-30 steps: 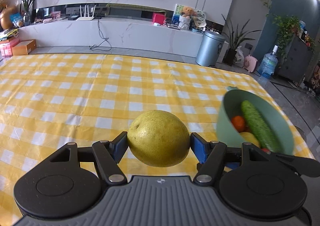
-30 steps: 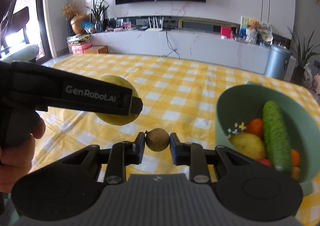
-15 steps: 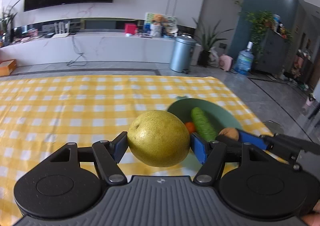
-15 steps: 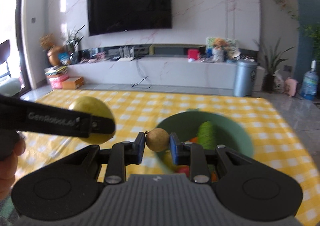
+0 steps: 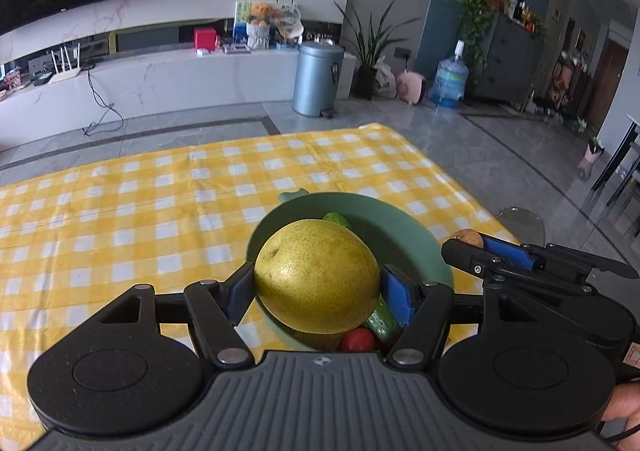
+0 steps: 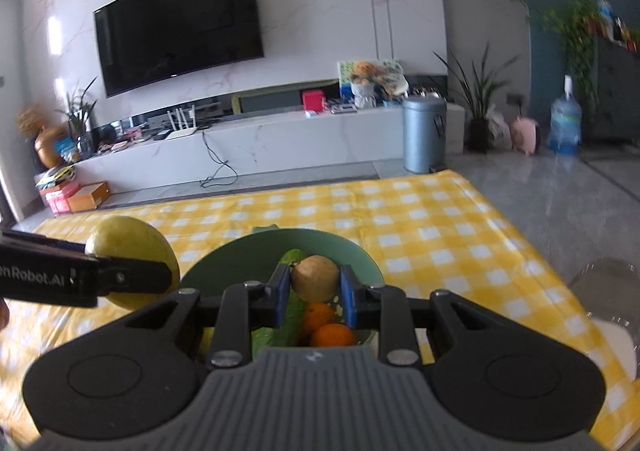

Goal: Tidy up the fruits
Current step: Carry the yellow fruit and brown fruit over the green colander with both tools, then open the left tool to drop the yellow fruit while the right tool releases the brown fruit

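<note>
My left gripper [image 5: 318, 293] is shut on a large yellow-green pear [image 5: 316, 275], held over the near rim of a green bowl [image 5: 404, 223]. In the right wrist view the same pear [image 6: 132, 251] sits at the left beside the bowl [image 6: 240, 251]. My right gripper [image 6: 314, 291] is shut on a small brown round fruit [image 6: 315, 277], held above the bowl's middle. The bowl holds a cucumber [image 5: 382, 321], a red fruit [image 5: 357, 339] and two oranges [image 6: 332, 335]. From the left wrist view the brown fruit [image 5: 467, 239] shows at the right gripper's tip.
The bowl stands on a yellow-and-white checked tablecloth [image 5: 140, 211] near its right edge. A glass-topped stool or table [image 5: 520, 221] sits just off that edge. Beyond the table are a grey bin [image 5: 317, 79] and a white TV bench [image 6: 240, 147].
Both grippers have swung to the right with their fruits and now hang over the green bowl, which sat off to the right a second ago. Neither grip has changed.
</note>
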A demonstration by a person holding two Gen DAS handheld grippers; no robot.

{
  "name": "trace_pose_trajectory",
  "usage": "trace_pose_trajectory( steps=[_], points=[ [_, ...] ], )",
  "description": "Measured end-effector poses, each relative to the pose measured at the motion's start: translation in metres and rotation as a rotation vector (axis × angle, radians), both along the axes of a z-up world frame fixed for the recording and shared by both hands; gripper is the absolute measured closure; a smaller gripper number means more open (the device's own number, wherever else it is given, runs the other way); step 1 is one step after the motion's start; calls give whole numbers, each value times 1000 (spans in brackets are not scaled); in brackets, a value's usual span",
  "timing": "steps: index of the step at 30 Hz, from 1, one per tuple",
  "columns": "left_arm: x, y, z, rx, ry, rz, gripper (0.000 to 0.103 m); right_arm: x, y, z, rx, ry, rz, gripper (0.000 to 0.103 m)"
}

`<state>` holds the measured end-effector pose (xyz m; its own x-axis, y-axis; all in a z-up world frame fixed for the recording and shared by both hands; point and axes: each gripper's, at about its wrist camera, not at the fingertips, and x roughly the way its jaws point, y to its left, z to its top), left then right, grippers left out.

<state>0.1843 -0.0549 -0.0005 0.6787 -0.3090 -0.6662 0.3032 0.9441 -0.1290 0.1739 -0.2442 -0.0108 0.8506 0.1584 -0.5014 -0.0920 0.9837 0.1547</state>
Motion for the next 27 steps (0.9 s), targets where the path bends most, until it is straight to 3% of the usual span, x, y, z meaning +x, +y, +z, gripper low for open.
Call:
trace_pose_trajectory(
  steps=[12, 27],
  points=[
    [49, -6, -36, 22, 97, 3, 26, 53, 11, -33, -46, 94, 27, 80],
    [58, -14, -49, 105, 106, -24, 25, 71, 10, -52, -30, 189, 16, 80]
  ],
)
